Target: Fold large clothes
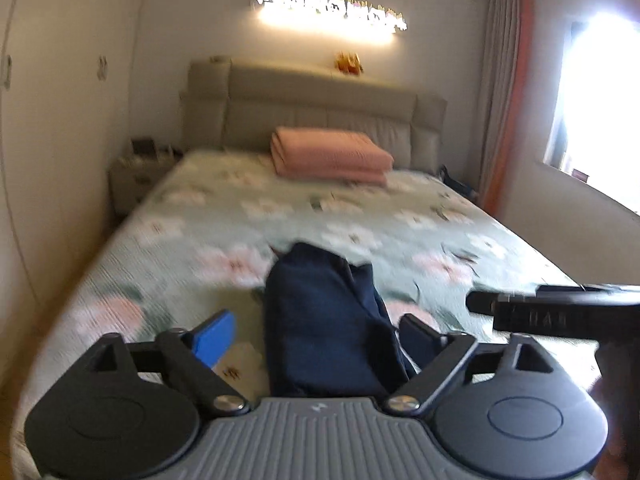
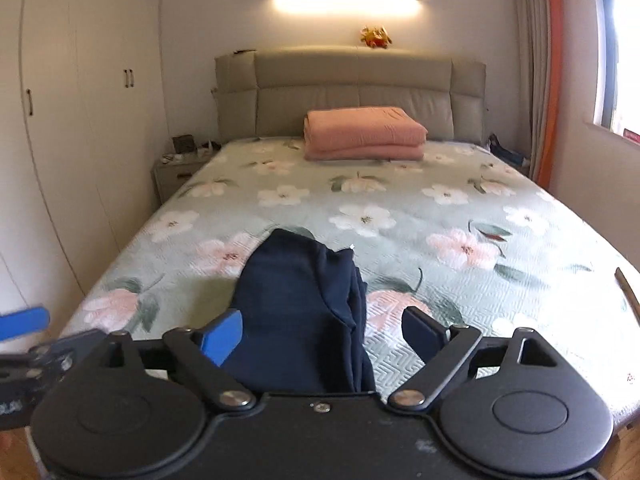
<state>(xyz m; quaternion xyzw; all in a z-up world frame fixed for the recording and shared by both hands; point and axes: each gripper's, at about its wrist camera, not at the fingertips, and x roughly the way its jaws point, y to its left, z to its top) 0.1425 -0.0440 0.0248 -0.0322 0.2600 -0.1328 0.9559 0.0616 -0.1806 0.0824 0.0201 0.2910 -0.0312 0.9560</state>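
Note:
A folded dark navy garment (image 1: 324, 320) lies on the near part of the floral bedspread (image 1: 240, 216); it also shows in the right wrist view (image 2: 300, 312). My left gripper (image 1: 320, 338) is open, its blue-padded fingers standing wide on either side of the garment without clamping it. My right gripper (image 2: 322, 334) is open too, its fingers apart around the same garment, which lies nearer its left finger. The right gripper's body shows at the right edge of the left wrist view (image 1: 560, 312). The left gripper's finger shows at the left edge of the right wrist view (image 2: 24, 322).
A folded pink blanket (image 2: 364, 132) sits at the head of the bed by the beige padded headboard (image 2: 352, 80). A nightstand (image 2: 176, 168) and white wardrobe (image 2: 80, 100) stand on the left. A window with an orange curtain (image 2: 552, 72) is on the right.

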